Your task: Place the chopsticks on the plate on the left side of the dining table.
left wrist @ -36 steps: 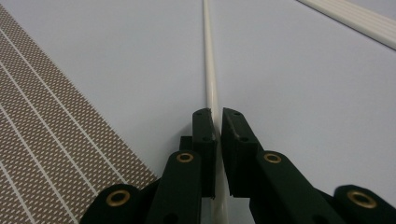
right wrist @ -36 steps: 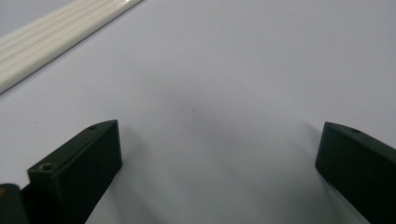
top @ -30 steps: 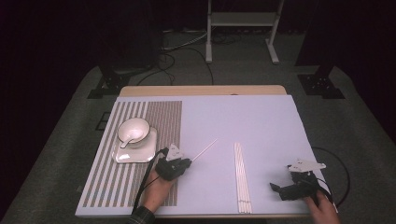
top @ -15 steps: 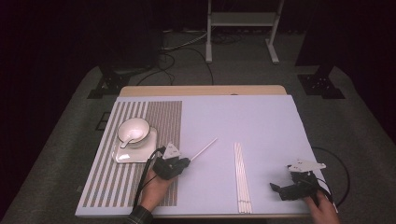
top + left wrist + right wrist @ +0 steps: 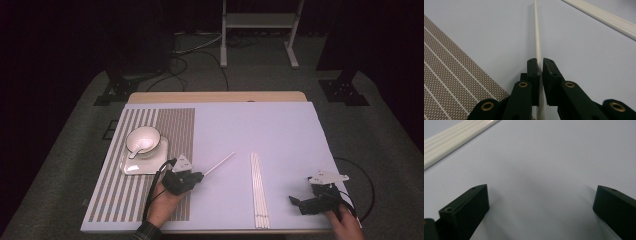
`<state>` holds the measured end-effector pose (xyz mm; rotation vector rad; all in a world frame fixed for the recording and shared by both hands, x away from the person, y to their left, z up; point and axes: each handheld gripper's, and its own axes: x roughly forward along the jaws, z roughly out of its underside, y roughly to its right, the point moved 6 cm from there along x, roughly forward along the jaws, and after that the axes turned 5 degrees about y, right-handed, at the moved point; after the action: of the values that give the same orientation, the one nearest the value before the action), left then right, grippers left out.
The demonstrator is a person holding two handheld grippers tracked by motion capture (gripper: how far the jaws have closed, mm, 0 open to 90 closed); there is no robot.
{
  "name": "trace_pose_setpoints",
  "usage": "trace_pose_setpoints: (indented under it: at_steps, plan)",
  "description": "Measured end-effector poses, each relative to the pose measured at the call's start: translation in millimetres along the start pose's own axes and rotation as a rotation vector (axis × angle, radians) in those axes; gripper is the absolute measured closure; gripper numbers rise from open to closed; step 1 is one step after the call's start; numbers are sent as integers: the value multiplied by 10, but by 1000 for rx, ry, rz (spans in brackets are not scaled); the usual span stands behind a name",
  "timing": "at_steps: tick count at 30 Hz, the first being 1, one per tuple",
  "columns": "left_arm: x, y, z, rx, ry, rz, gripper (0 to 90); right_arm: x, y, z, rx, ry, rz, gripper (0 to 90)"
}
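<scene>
My left gripper point(image 5: 197, 176) is shut on a thin white stick point(image 5: 220, 163), near the edge of the striped mat. The stick points away to the upper right, over the pale blue table cover. In the left gripper view the stick point(image 5: 537, 37) runs straight out from between the pinched jaws of my left gripper point(image 5: 541, 62). A row of several more white sticks point(image 5: 258, 190) lies side by side in the middle front of the table. My right gripper point(image 5: 295, 201) rests low at the front right, its jaws wide apart in the right gripper view point(image 5: 541, 195) with nothing between them.
A white bowl point(image 5: 142, 140) with a spoon in it sits on a square white plate point(image 5: 131, 169) on the brown striped mat point(image 5: 125, 200) at the left. The row of sticks point(image 5: 454, 137) lies left of my right gripper. A metal stand point(image 5: 257, 22) stands beyond the table.
The stick in my left gripper looked blurred a second ago and is now sharp and steady at about the same angle. The right gripper has not moved.
</scene>
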<state>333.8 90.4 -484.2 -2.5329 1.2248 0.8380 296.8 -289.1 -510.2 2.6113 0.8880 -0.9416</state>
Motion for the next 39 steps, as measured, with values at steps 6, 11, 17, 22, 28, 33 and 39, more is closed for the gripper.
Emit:
trace_pose_setpoints:
  at_steps: [6, 11, 17, 22, 28, 33, 39]
  plan:
    - [-50, 23, 4, 11, 2, 4, 844, 0, 1, 0, -2, 1, 0, 0]
    - [-83, 26, 20, 12, 0, 11, 844, 0, 1, 1, -1, 1, 0, 0]
    - [-148, 33, 43, 4, 1, 14, 844, 0, 1, 1, -1, 1, 0, 0]
    - [-225, -2, 68, -3, 4, 6, 844, 0, 1, 1, -1, 1, 0, 0]
    - [-316, -45, 90, -13, 11, -6, 844, 0, 1, 0, -1, 0, -1, 0]
    - [-400, -92, 107, -22, 23, -21, 844, 0, 0, 0, 0, 0, -1, 0]
    - [-494, -170, 139, -41, 31, -37, 844, 0, 1, 0, 0, 0, -1, 0]
